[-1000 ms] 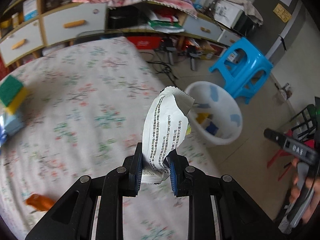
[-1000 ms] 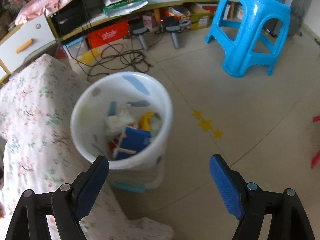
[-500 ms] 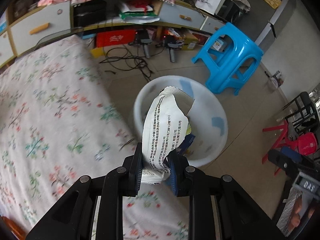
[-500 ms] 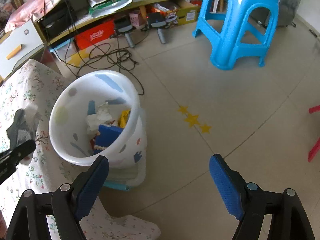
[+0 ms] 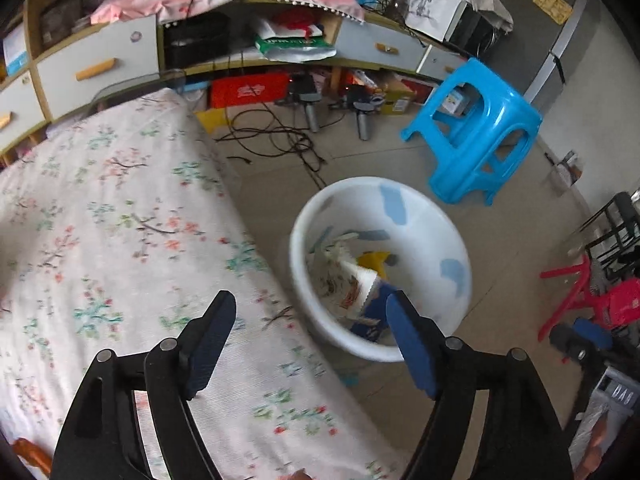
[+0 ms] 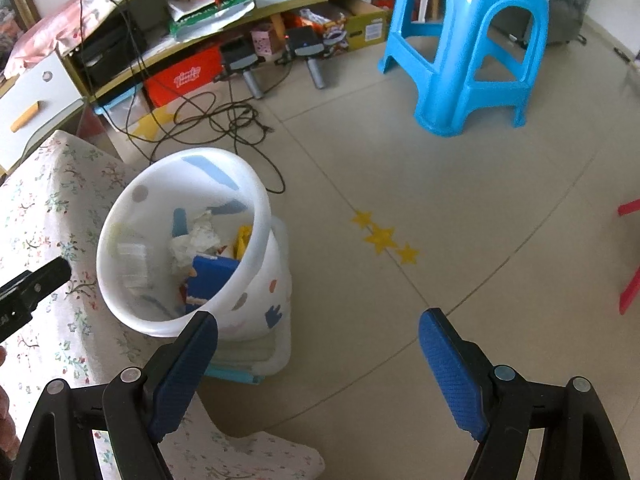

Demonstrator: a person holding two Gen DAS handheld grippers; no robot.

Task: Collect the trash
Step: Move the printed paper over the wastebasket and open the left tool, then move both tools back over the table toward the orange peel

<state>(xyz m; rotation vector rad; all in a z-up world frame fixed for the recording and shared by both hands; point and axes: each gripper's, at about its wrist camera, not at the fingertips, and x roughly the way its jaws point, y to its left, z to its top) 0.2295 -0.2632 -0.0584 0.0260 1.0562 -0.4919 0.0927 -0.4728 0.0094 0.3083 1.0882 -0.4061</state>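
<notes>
Opening empty, left gripper [image 5: 310, 340] overhangs floral bedspread [image 5: 100, 220] beside bin [image 5: 456, 248]; right gripper [image 6: 318, 354] wide, empty

Blue stool [image 6: 466, 46] on beige tiled floor [image 6: 460, 208]

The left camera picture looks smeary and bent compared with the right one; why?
Left wrist view: the flowered bedspread and white plastic trash bin are motion-blurred; the blue plastic stool is sharper. Right wrist view: the bin and stool are crisp. Both views: fisheye curving, dark corners, soft daylight.
</notes>
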